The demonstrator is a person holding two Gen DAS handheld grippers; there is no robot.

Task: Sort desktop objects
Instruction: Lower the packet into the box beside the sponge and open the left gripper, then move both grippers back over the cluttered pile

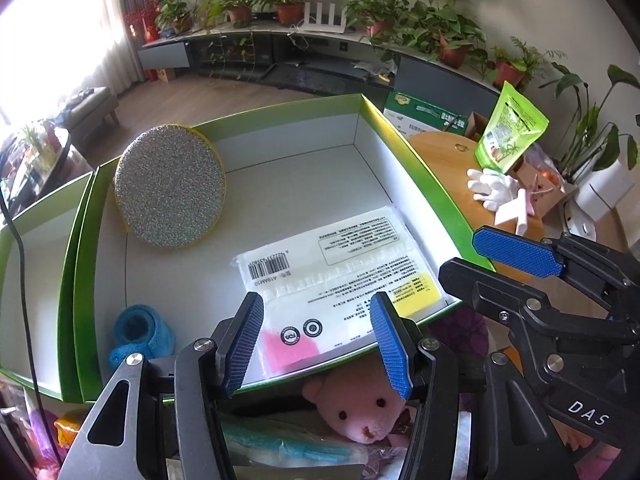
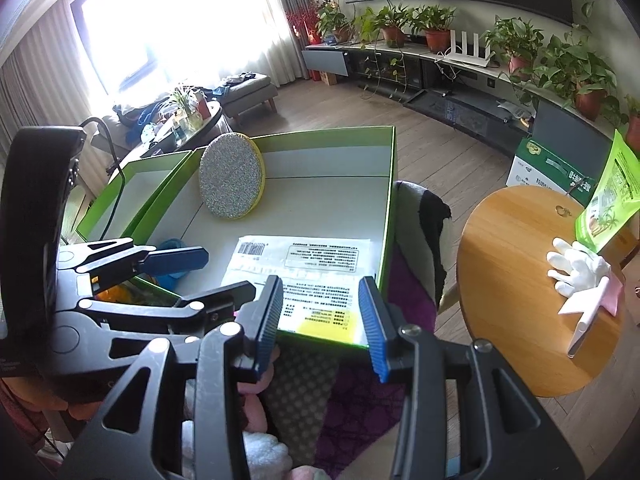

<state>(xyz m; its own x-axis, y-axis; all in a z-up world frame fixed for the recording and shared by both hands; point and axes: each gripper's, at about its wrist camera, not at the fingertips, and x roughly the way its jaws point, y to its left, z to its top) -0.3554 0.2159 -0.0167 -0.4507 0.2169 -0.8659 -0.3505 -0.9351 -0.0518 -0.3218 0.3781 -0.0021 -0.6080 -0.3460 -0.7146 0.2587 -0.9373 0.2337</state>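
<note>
Progress: partial. The large green-walled cardboard tray with white floor [image 1: 416, 160] already holds three items: a round glitter-faced scouring pad with yellow backing [image 1: 170, 186] leaning on the far-left wall, a flat printed plastic packet [image 1: 340, 264] lying at the near right, and a blue knitted item [image 1: 138, 334] in the near-left corner. A second green tray [image 1: 36, 240] adjoins on the left.

Outstanding, by judgement: the pink plush bear [image 1: 360, 412] and mixed soft goods heaped below the near rim.

The left gripper [image 1: 318, 344] and right gripper [image 2: 322, 320] both hover with jaws parted, holding nothing.

Clearance: the tray's centre floor is bare; the two grippers sit close together, and the near rim lies directly beneath both.
</note>
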